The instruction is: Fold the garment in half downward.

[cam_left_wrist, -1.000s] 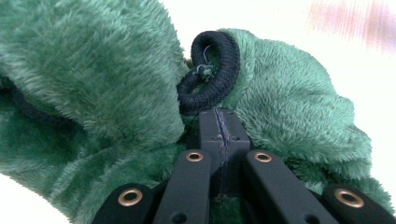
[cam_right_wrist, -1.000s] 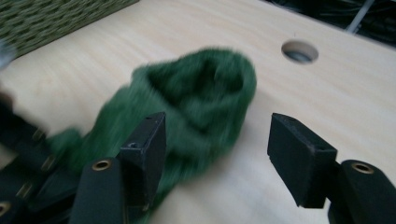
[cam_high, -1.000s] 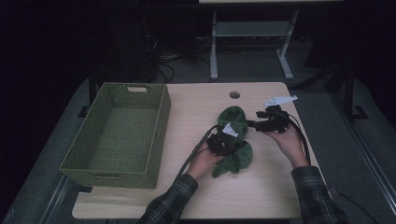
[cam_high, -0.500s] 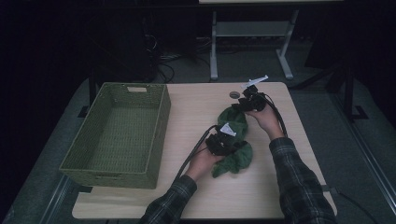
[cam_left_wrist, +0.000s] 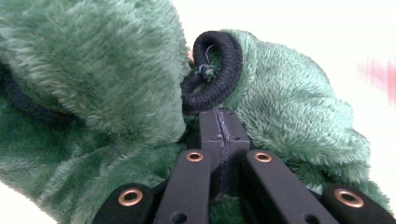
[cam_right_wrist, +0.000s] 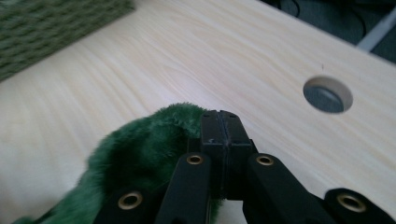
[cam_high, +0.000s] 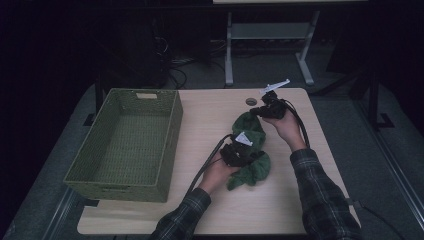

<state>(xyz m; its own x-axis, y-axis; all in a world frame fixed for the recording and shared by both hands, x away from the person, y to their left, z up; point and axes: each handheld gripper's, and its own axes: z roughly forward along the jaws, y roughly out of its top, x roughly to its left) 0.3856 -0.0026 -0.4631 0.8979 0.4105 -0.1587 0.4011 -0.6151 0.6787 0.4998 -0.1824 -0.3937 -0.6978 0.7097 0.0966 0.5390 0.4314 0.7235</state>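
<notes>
High view: wooden table [cam_high: 210, 115] w/ a woven green basket [cam_high: 125, 145] at its left side and a round cable hole [cam_high: 251, 101] near the far edge. A green fleece garment [cam_high: 252, 150] lies crumpled on the table, right of the basket and apart from it, approx. mid-table. Left gripper [cam_high: 239, 150] sits on the garment's near part; left hand [cam_high: 217, 172] behind it, plaid sleeve entering from the bottom edge. Right gripper [cam_high: 267, 109] sits at the garment's far end, just beside the cable hole; right hand [cam_high: 287, 127] behind it. A black cable trails from each gripper toward the person. Jaw state not readable at this res.

Left gripper view: jaws together, pads pressed flat against each other at the tips, w/ the fleece [cam_left_wrist: 102, 74] bunched on both sides of them. A dark ribbed cuff [cam_left_wrist: 217, 70] curls directly above the jaw tips, touching them. Thin dark edge of fabric shows pinched in the seam between the pads.

Right gripper view: jaws have just been closing and now stand together. They clamp the edge of the garment [cam_right_wrist: 144, 154], whose green pile bulges out to the left of the tips. Table surface beyond; cable hole [cam_right_wrist: 327, 94] at upper right, basket wall [cam_right_wrist: 51, 28] at upper left, well apart from the jaws.
</notes>
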